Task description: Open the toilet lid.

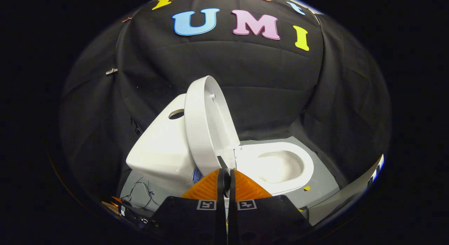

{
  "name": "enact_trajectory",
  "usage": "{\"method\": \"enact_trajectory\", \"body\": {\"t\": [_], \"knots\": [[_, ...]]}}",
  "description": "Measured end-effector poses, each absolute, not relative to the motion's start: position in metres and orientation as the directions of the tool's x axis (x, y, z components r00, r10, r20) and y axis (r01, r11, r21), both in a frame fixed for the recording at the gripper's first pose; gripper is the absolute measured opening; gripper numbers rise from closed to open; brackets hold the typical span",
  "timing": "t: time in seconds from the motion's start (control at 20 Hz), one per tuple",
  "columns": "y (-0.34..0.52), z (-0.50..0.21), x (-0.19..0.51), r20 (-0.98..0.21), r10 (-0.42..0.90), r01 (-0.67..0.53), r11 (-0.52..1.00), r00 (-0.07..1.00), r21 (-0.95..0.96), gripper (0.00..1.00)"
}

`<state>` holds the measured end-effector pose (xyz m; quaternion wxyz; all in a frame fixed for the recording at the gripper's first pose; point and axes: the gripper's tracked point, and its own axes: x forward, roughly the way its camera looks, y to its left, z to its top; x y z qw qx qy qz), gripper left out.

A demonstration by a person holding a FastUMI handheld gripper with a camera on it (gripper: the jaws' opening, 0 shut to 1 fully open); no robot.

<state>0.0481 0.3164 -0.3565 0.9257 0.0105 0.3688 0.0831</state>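
gripper view, nearest: two fingers (210, 190) of the hand-held gripper (226, 172) rose from the bottom of the view, side by side and ribbed on their outer faces.
gripper state: clenched; the fingertips met with almost no gap, and nothing sat between them.
finger bases: each carried a small square marker tag (206, 205), one on either side of the centre seam.
toilet lid: the toilet lid (205, 125) stood raised, tilted back on its hinge and leaning against the tank, its hollow underside turned toward the bowl.
lid and fingers: the lid's hinge end was just ahead of the fingertips; whether they touched it could not be told.
toilet seat: the toilet seat (298, 160) lay flat and uncovered, beyond the fingers and on the bowl side of the lid, ringing a white bowl (279, 166).
tank: the tank (158, 146) sat on the other side of the lid, white, with a round hole (176, 114) in its top.
floor: a grey floor (322, 189) lay under the toilet, with a small yellow mark (306, 188) near the seat's front edge.
wires: thin loose wires (140, 192) lay on the floor below the tank, beside the finger bases.
backdrop: a black cloth wall (266, 83) hung behind the toilet, with a small metal clip (111, 72) pinned to it above the tank.
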Motion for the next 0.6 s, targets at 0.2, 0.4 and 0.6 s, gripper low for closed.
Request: {"method": "enact_trajectory", "body": {"t": [0.2, 0.4, 0.6], "knots": [[0.314, -0.356, 0.049, -0.679, 0.139, -0.151, 0.988, 0.721, 0.042, 0.07], [0.315, -0.356, 0.049, -0.677, 0.165, -0.14, 0.986, 0.718, 0.092, 0.1], [0.294, -0.34, 0.051, -0.649, 0.132, -0.125, 0.99, 0.749, 0.057, 0.54]]}}
